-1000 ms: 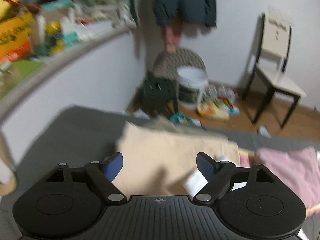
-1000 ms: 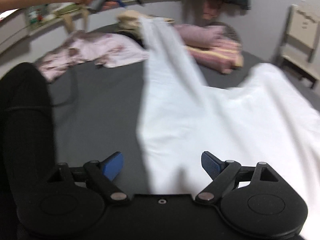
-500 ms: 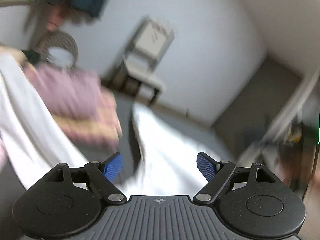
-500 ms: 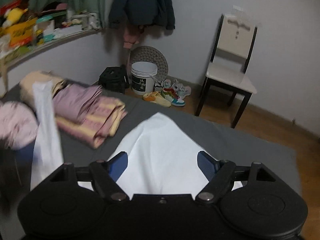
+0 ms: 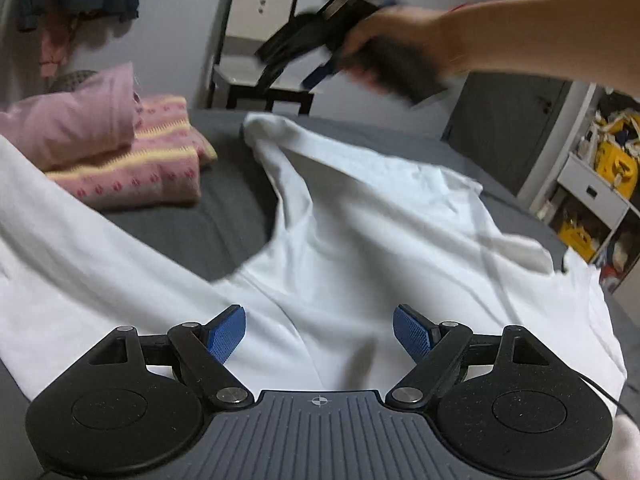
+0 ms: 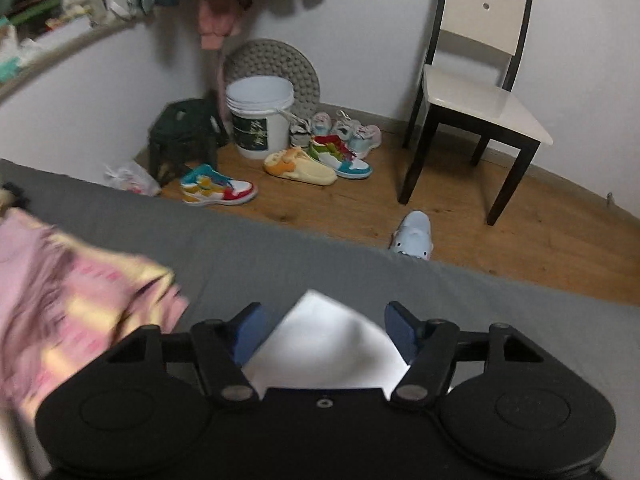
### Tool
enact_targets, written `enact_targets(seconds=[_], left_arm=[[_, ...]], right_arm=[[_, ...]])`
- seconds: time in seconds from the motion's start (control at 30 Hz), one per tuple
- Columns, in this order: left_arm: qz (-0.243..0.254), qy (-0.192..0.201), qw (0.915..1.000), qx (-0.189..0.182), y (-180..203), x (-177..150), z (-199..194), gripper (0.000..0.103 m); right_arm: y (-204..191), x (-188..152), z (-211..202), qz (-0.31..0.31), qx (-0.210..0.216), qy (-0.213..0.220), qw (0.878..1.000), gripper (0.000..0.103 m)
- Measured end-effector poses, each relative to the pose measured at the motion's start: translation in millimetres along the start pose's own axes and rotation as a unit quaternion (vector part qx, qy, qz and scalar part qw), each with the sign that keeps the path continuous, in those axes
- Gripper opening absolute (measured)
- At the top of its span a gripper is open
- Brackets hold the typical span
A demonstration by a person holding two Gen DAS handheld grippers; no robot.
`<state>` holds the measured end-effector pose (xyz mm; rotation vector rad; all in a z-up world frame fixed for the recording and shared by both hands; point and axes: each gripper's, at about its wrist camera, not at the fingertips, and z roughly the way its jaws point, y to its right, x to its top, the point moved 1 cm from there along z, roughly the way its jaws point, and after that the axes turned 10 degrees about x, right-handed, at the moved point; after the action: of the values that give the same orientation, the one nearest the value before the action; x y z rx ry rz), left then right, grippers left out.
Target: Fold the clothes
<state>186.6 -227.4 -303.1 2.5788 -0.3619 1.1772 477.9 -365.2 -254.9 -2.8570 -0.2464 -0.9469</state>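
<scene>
Presently, a white plastic bucket (image 6: 259,118) stands on the wooden floor (image 6: 540,232) against the wall, its contents not visible from this angle; several coloured sneakers (image 6: 218,190) lie beside it. On the grey bed (image 5: 224,216) a white cotton garment (image 5: 380,240) is spread crumpled, its long axis running from the near edge, below the left gripper (image 5: 319,330), away toward the far edge of the bed, where one corner (image 6: 324,340) comes to a point facing the floor. Left gripper hangs low over the near cloth with its blue-padded fingers (image 5: 224,334) spread apart and nothing between them. Right gripper (image 6: 323,334) is held out over the far corner by a bare outstretched forearm (image 5: 540,36), hand (image 5: 384,40) wrapped round the handle; its fingers are parted with the corner lying in the gap, unpinched. Folded pink and yellow-striped clothes (image 5: 120,160) are stacked on the bed to the left of the garment. A cream chair with dark legs (image 6: 476,96) stands on the floor beyond.
</scene>
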Motion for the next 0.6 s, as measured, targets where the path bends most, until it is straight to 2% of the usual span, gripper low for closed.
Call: enact_targets(seconds=[0.07,0.2,0.3,0.37,0.4,0.43,0.5,0.6], left_arm=[[-0.006,0.0,1.0,-0.005,-4.1,1.9,0.2,0.082],[-0.027,-0.026,0.9992,-0.012,-11.0,3.5,12.0,0.082],[-0.029,-0.027,0.9991,-0.012,-9.4,2.0,15.1,0.082],[-0.021,-0.027,0.9994,-0.01,-6.1,1.0,14.6,0.082],[-0.018,-0.026,0.9995,-0.009,-4.5,0.5,13.9,0.082],[-0.018,-0.027,0.9994,-0.011,-3.5,0.4,12.6,0.082],[-0.017,-0.023,0.9995,-0.013,-1.0,0.4,8.9,0.082],[-0.008,-0.022,0.9996,-0.016,4.1,-0.8,4.1,0.082]], right_arm=[[2.3,9.6,25.2,-0.006,-0.007,-0.027,1.0,0.056],[1.5,22.1,62.0,-0.042,-0.01,-0.109,0.993,0.052],[2.9,22.8,71.2,-0.036,0.005,-0.149,0.988,0.037],[5.7,24.3,71.4,-0.016,0.021,-0.166,0.986,0.016],[7.6,25.3,70.0,-0.01,0.027,-0.176,0.984,0.013],[9.1,26.1,68.1,-0.005,0.029,-0.184,0.983,0.008],[9.4,27.7,61.3,-0.001,0.03,-0.181,0.983,0.005],[10.0,35.7,44.7,0.008,0.018,-0.132,0.991,0.005]])
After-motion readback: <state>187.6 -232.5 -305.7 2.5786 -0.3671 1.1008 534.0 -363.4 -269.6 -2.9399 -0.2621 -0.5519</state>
